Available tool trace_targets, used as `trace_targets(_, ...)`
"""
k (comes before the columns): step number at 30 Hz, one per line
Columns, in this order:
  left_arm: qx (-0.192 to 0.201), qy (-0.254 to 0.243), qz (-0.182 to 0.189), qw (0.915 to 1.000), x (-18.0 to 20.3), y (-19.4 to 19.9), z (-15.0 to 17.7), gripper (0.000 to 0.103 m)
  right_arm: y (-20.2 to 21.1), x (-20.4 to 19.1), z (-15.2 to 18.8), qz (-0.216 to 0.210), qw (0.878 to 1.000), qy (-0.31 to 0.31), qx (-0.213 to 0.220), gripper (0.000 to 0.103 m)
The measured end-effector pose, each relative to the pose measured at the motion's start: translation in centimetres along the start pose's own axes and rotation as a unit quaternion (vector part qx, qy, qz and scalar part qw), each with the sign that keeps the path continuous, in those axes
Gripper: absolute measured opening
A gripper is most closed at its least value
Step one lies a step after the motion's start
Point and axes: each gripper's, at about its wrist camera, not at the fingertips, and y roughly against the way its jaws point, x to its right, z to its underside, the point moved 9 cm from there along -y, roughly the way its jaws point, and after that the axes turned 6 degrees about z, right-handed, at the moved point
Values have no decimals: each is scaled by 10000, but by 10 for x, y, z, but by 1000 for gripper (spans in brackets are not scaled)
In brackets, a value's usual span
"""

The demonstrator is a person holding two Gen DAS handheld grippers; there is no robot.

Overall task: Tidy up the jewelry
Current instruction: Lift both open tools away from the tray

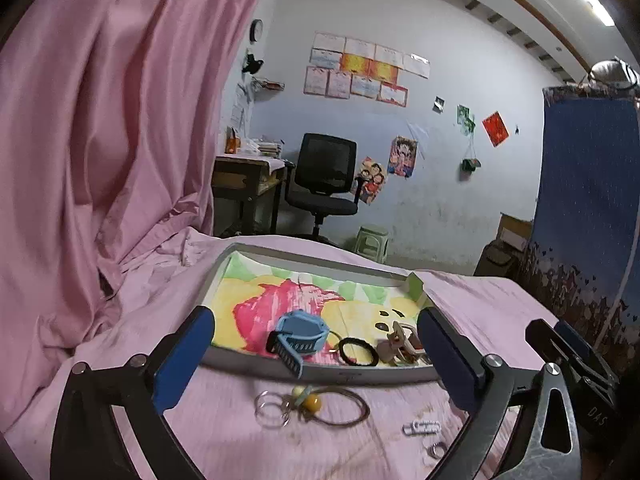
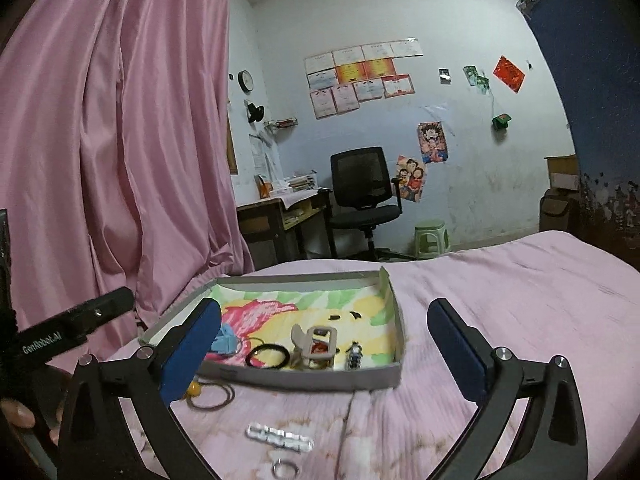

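Observation:
A shallow grey tray [image 1: 320, 374] [image 2: 304, 380] with a colourful cartoon lining lies on the pink bed. In it are a blue watch [image 1: 300, 332] [image 2: 226, 340], a black hair tie [image 1: 358, 352] [image 2: 267, 356], a beige claw clip [image 1: 400, 346] [image 2: 316, 346] and a small dark charm [image 2: 354, 356]. On the sheet in front of the tray lie a brown cord with yellow beads and metal rings [image 1: 312, 402] [image 2: 212, 394], a sparkly white hair clip [image 1: 422, 426] [image 2: 280, 436] and a small ring [image 1: 438, 450] [image 2: 285, 470]. My left gripper [image 1: 316, 314] and right gripper [image 2: 326, 304] both hover open and hold nothing.
A pink curtain [image 1: 100, 140] hangs close on the left. The bed sheet [image 2: 520, 300] stretches out to the right of the tray. A blue patterned cloth [image 1: 588, 200] hangs at the far right. Behind the bed stand a desk, a black office chair [image 2: 362, 192] and a green stool [image 2: 430, 238].

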Motion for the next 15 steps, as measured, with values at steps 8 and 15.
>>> trace_targets(8,3,-116,-108,9999,-5,35,18,103,30,4,5,-51,9998,158,-142,102)
trace_targets(15,-229,-211,-219,9993,-15,51,43,103,45,6,24,-108,9980,395,-482,102)
